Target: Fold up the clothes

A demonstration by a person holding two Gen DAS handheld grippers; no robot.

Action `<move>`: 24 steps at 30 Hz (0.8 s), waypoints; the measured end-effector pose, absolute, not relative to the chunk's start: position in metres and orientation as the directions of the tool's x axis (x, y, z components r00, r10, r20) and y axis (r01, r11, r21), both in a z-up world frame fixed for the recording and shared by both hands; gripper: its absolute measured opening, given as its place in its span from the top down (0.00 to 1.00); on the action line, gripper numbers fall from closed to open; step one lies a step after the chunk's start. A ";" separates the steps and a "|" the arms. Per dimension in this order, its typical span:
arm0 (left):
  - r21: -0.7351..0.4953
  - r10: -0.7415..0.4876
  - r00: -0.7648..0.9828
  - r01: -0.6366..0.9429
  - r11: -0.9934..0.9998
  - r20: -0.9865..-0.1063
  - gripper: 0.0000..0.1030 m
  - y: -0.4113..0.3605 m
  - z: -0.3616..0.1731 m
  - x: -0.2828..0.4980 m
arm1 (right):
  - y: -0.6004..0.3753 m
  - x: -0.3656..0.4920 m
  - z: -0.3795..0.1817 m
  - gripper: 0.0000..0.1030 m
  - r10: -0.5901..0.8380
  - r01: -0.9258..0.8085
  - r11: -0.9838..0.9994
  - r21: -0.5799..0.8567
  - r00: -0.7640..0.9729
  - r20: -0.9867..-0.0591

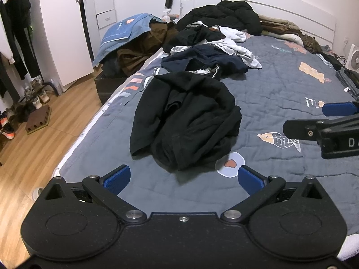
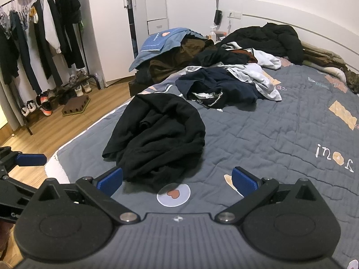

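The black garment [image 1: 184, 118] lies crumpled on the grey quilt [image 1: 280, 89], nearest of the clothes and just ahead of both grippers. It looks soft, limp and fairly thick, likely to sag and drag when lifted; the loose edge at its near left seems the best place to pinch. The left gripper [image 1: 184, 180] and right gripper [image 2: 177, 180] hover with fingers spread wide, holding nothing. A navy garment [image 2: 215, 87] lies beyond.

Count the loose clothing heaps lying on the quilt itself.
3, maybe more hidden: black garment nearest the grippers; navy-and-white heap behind it; black coat pile by the headboard. Layers overlap, so individual garments cannot be counted.
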State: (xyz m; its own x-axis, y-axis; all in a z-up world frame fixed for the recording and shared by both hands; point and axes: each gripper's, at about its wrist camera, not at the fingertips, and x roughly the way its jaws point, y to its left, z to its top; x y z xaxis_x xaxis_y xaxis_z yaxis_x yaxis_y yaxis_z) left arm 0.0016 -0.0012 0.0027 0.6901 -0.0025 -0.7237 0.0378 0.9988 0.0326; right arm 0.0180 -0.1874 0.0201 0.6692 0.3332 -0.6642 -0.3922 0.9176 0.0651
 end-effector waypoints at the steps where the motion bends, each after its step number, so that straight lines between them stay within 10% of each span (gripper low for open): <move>1: 0.033 -0.002 0.690 0.036 0.999 -0.724 0.00 0.000 0.003 0.002 | -0.186 0.020 0.019 0.00 0.331 -0.394 0.917 0.060 0.669 -0.665; 24: -0.099 -0.030 0.688 -0.061 0.993 -0.726 0.00 0.055 -0.005 0.004 | -0.161 0.142 -0.067 0.00 0.363 -0.275 0.929 0.247 0.556 -0.748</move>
State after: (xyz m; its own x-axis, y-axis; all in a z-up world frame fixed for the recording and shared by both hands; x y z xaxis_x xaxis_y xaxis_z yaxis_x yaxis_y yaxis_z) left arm 0.0040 0.0554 -0.0048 0.6875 -0.0296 -0.7255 -0.0613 0.9932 -0.0986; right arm 0.1419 -0.1610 -0.0670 0.5558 0.3629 -0.7479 -0.2747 0.9293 0.2468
